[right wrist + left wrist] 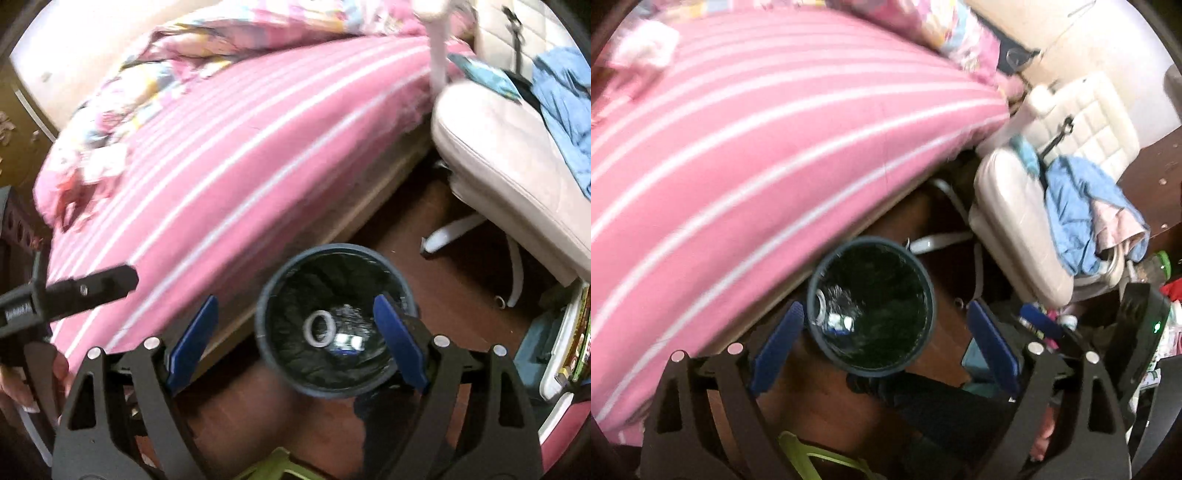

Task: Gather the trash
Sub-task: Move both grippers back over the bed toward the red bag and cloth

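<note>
Crowding the trash bin: striped bed, cream chair.

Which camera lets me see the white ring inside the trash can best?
The right wrist view: the white ring lies whole and clear at the bottom of the trash can. In the left wrist view, only its edge peeks out beside the can's wall.

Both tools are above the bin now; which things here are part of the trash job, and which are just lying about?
Job: trash bin with black liner; white ring and scraps inside; left tool; right tool, both open, empty.

Lying about: striped bed, chair, blue clothes.
</note>
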`<move>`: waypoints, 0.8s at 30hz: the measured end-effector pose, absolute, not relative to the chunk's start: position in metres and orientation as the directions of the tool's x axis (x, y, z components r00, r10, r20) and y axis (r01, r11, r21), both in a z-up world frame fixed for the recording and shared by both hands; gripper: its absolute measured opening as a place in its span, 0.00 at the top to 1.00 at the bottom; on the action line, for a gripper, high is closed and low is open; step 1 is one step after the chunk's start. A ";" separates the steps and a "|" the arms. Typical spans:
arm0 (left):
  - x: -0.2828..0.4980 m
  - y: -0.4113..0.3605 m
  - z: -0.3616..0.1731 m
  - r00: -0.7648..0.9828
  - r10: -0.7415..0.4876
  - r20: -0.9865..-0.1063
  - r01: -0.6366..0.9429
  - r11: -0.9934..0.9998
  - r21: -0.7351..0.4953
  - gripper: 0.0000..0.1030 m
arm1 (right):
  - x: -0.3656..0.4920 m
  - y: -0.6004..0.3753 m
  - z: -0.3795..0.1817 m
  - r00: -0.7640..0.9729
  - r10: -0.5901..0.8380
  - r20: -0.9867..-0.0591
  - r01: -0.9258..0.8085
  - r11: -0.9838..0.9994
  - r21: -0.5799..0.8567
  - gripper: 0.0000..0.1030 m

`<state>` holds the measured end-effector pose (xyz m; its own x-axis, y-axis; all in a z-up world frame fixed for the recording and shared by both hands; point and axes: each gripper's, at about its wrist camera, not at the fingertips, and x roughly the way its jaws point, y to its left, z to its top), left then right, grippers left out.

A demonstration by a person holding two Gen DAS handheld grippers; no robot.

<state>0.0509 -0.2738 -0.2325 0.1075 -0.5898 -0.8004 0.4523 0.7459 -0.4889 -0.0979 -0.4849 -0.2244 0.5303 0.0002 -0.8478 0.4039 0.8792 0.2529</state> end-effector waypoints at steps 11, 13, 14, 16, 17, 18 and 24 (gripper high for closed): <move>0.038 -0.117 -0.143 0.327 -0.610 -0.722 0.374 0.785 -0.494 0.13 | -0.085 -0.355 -0.129 0.602 0.060 -0.796 0.189 0.958 0.215 0.17; 0.040 -0.091 -0.132 0.352 -0.608 -0.712 0.345 0.791 -0.505 0.13 | -0.081 -0.329 -0.115 0.616 0.086 -0.783 0.135 0.968 0.211 0.17; 0.040 -0.078 -0.127 0.366 -0.607 -0.706 0.326 0.794 -0.514 0.12 | -0.081 -0.319 -0.110 0.618 0.091 -0.781 0.117 0.972 0.206 0.17; 0.040 -0.049 -0.119 0.399 -0.598 -0.696 0.279 0.802 -0.529 0.11 | -0.076 -0.299 -0.099 0.626 0.098 -0.774 0.079 0.979 0.188 0.16; 0.040 -0.036 -0.114 0.412 -0.594 -0.691 0.261 0.803 -0.536 0.11 | -0.072 -0.288 -0.092 0.632 0.106 -0.768 0.059 0.981 0.184 0.15; 0.040 -0.021 -0.109 0.426 -0.594 -0.682 0.246 0.802 -0.544 0.10 | -0.068 -0.278 -0.086 0.637 0.114 -0.762 0.043 0.982 0.183 0.13; 0.059 0.042 -0.096 0.488 -0.590 -0.643 0.174 0.788 -0.591 0.07 | -0.029 -0.231 -0.064 0.633 0.156 -0.758 -0.041 0.985 0.168 0.12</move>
<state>0.0592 0.0417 -0.0962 0.4878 -0.5902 -0.6433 0.1736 0.7877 -0.5910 -0.0291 -0.2308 -0.0642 0.6328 0.1558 -0.7585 -0.0409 0.9849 0.1682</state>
